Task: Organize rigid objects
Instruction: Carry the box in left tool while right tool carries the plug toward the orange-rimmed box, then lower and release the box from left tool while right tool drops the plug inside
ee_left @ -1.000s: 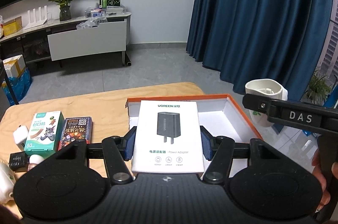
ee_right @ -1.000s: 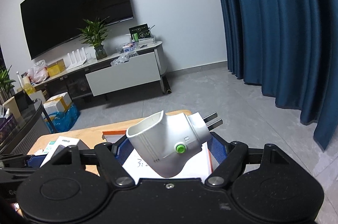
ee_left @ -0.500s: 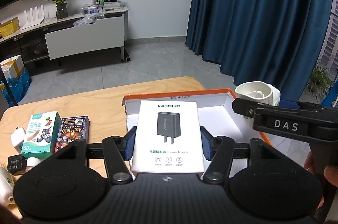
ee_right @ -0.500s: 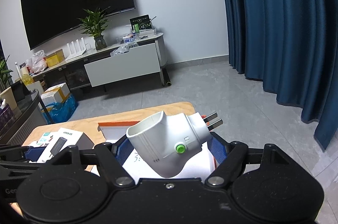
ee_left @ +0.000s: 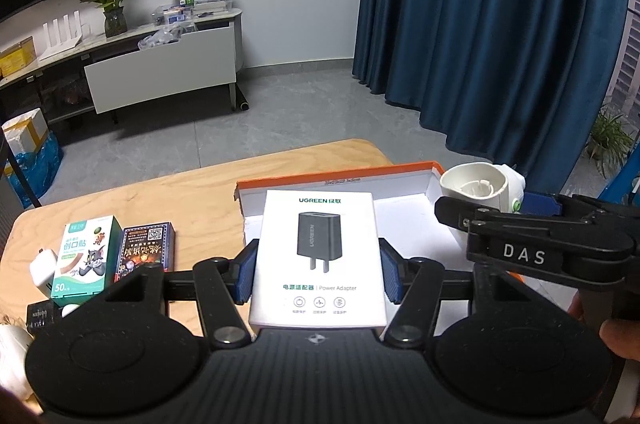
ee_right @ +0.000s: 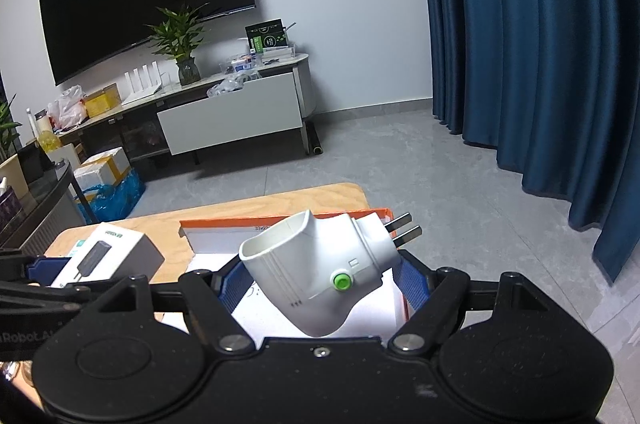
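Observation:
My left gripper (ee_left: 318,274) is shut on a white UGREEN power adapter box (ee_left: 318,256) and holds it over the near left part of an orange-rimmed white tray (ee_left: 340,175). My right gripper (ee_right: 320,284) is shut on a white plug adapter (ee_right: 320,264) with a green button and two prongs, held above the tray (ee_right: 224,224). The plug adapter (ee_left: 480,184) and the right gripper show at the right in the left wrist view. The adapter box (ee_right: 108,256) shows at the left in the right wrist view.
On the wooden table (ee_left: 200,192), left of the tray, lie a green plaster box (ee_left: 86,254), a dark card box (ee_left: 146,248), a white charger (ee_left: 42,266) and a small black adapter (ee_left: 40,314). The table's far edge lies just beyond the tray.
Both grippers have moved a little forward and lower over the tray. The right gripper has come closer to the left one. Both grips are unchanged.

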A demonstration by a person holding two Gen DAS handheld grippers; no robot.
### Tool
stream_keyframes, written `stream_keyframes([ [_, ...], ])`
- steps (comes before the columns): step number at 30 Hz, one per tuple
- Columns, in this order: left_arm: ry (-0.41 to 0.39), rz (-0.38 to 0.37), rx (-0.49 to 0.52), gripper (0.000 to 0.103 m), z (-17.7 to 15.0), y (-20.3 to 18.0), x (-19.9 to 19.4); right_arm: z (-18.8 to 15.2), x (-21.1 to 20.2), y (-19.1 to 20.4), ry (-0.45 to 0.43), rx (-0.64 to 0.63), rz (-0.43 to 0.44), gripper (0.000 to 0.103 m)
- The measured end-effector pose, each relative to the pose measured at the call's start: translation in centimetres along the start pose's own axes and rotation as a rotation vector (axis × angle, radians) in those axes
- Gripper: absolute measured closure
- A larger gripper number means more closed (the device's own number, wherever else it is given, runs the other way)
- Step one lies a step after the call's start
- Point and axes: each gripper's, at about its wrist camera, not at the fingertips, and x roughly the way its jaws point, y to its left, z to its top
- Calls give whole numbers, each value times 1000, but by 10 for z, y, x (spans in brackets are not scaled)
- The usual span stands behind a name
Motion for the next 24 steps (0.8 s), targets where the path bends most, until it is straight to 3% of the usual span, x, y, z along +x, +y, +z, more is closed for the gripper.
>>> stream_keyframes([
  [11,17,-4,-45,43,-7,11,3,-9,-6,1,-18,-7,1,12],
  [24,-4,-31,-62,43,-1,14,-7,6,-28,19,-25,-7,-18,12],
])
